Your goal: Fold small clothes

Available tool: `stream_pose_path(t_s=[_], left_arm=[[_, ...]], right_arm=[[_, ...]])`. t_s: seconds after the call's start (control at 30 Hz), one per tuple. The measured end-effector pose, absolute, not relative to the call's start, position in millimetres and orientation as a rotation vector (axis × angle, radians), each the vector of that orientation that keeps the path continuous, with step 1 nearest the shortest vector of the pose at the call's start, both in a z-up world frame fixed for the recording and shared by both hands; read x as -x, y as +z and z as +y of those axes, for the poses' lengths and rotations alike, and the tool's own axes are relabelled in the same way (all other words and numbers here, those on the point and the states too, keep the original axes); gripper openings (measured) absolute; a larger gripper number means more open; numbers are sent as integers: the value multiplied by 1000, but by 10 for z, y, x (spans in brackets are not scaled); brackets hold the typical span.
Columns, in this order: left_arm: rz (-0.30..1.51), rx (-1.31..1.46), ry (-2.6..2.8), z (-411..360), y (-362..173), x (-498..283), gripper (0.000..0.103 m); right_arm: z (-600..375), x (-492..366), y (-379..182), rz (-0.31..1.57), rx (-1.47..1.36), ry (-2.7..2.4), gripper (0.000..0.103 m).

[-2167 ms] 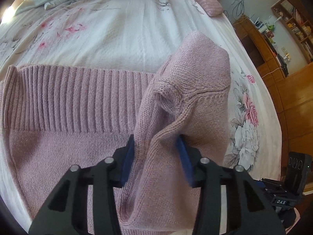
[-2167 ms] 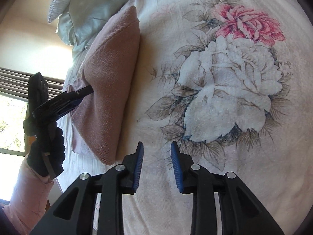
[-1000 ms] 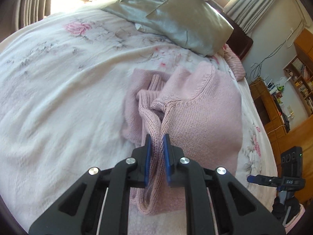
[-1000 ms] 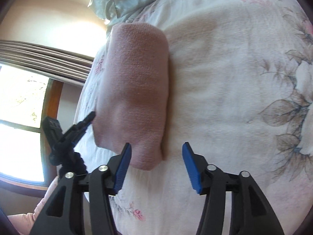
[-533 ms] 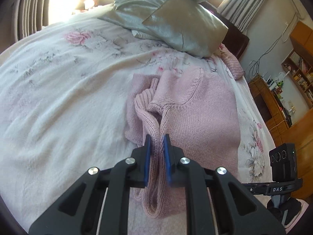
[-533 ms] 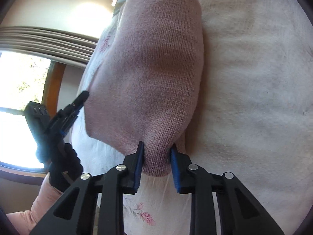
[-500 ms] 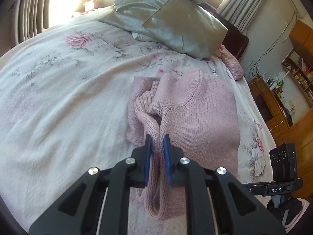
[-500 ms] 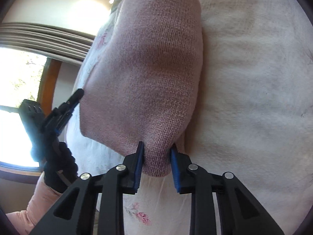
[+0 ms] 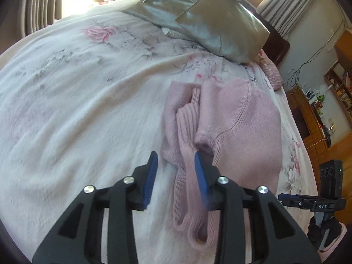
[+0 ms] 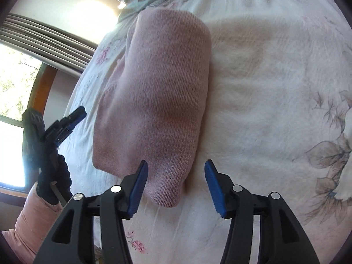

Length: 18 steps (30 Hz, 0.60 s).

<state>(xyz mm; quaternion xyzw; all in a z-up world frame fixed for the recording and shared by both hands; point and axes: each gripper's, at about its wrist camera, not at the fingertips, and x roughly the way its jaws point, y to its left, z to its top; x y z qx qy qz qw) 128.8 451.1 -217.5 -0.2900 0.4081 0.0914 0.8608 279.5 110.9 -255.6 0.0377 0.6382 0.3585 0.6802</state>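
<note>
The pink sweater [image 9: 242, 132] lies folded on the floral bedspread [image 9: 77, 110], below the grey-green pillow [image 9: 209, 17]; this flat, bare area lets the folds settle undisturbed. The left gripper [image 9: 176, 176] hovers at the sweater's ribbed edge, jaws apart, the ribbed fabric lying loose between them and not clamped. The right gripper [image 10: 176, 184] straddles the sweater's near corner, jaws apart. Judged from this, both grips are released so the fold rests under its own weight.
</note>
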Motion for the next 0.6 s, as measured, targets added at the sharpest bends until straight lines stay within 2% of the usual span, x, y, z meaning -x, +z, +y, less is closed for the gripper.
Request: stream_pose_path(t_s=[0.1, 0.27, 0.3, 0.33, 0.37, 0.4, 0.5, 0.6], left_arm=[[890, 573, 165, 4470, -2143, -1770, 46], [1015, 518, 141, 4340, -2357, -2355, 47], [1029, 516, 129, 4310, -2405, -2404, 40], [1038, 517, 106, 4274, -2439, -2437, 24], [1048, 507, 94, 4244, -2463, -2461, 14], [1049, 490, 86, 4206, -2465, -2470, 9], [985, 458, 94, 4182, -2336, -2411, 8], [780, 429, 154, 4287, -1950, -2129, 7]], right_arm=[[1227, -2808, -2495, 1416, -43, 810, 56], [1358, -2724, -2511, 1416, -12, 812, 58], [1346, -2719, -2525, 1421, -20, 814, 58], [1331, -2716, -2543, 1425, -20, 813, 58], [1379, -2712, -2566, 1428, -14, 808, 58], [1354, -2713, -2584, 1431, -9, 804, 58], [1314, -2723, -2624, 1437, -16, 799, 58], [1308, -2734, -2643, 1439, -24, 798, 58]])
